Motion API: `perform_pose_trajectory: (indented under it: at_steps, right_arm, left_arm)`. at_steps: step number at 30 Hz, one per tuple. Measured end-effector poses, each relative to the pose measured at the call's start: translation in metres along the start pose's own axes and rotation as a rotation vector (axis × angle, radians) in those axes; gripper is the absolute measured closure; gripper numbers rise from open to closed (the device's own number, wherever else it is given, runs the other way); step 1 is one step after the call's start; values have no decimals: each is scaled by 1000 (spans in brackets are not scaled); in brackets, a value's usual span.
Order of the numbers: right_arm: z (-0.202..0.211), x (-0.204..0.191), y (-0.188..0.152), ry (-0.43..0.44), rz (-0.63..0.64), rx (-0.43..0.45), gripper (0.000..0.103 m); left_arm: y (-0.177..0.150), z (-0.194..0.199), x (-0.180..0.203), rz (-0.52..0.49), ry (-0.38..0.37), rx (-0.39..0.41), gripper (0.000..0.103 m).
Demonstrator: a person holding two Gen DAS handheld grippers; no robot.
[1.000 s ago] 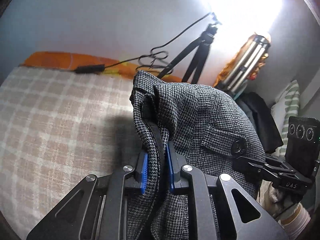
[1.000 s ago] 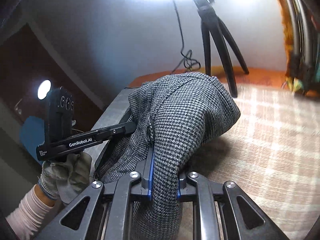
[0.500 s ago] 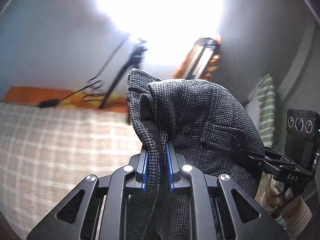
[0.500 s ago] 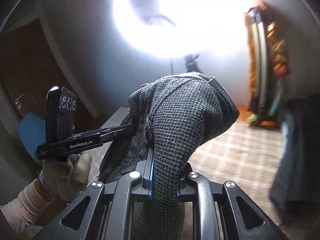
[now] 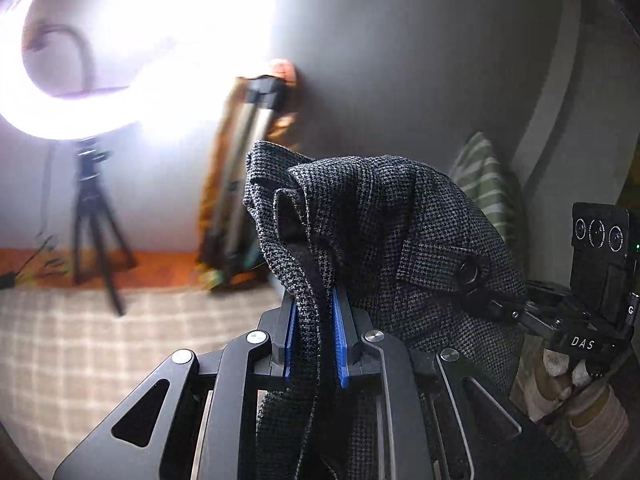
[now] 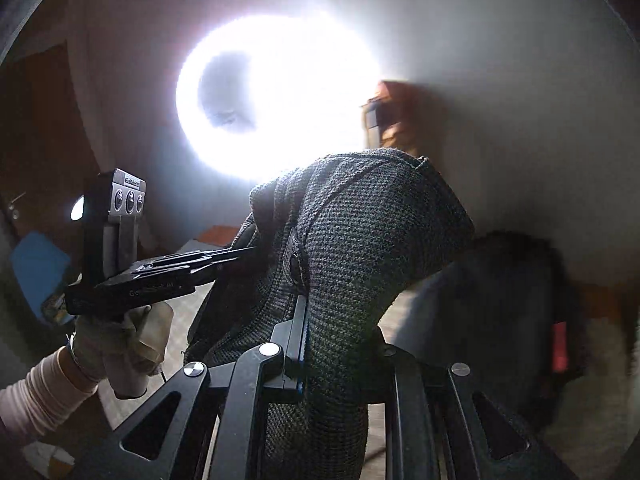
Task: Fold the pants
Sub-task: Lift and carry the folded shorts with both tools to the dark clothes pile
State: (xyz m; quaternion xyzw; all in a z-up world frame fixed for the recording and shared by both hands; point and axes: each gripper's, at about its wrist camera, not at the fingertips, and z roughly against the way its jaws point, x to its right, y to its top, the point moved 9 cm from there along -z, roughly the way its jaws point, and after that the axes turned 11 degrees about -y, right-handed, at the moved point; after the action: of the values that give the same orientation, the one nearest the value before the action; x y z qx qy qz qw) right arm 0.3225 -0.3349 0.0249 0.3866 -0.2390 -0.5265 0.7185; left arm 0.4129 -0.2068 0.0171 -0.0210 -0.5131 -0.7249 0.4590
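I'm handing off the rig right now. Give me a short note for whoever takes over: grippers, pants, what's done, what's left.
Left gripper: shut on the pants, gripping a bunched edge of the fabric.
Right gripper: shut on the pants too, on another bunched part close by.
Pants: held up in the air between both grippers, above the checked cloth, bunched over the fingers.
Done: both grips are secure and the pants are lifted.
Left: no fold shows yet. Probably lower them onto the cloth, spread them flat, then fold.
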Motion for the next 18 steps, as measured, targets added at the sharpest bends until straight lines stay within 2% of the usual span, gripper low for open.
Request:
perform_pose_trajectory:
  at_steps: [8, 13, 18]
  right_arm:
    - [2, 92, 20, -100, 36, 10, 89]
    - [-25, 138, 30, -127, 28, -9, 89]
    - [-64, 174, 25, -136, 18, -49, 89]
  left_arm:
    - [24, -78, 33, -23, -11, 11, 89]
    - [32, -121, 27, -16, 16, 1, 89]
    - [27, -158, 5, 18, 49, -27, 89]
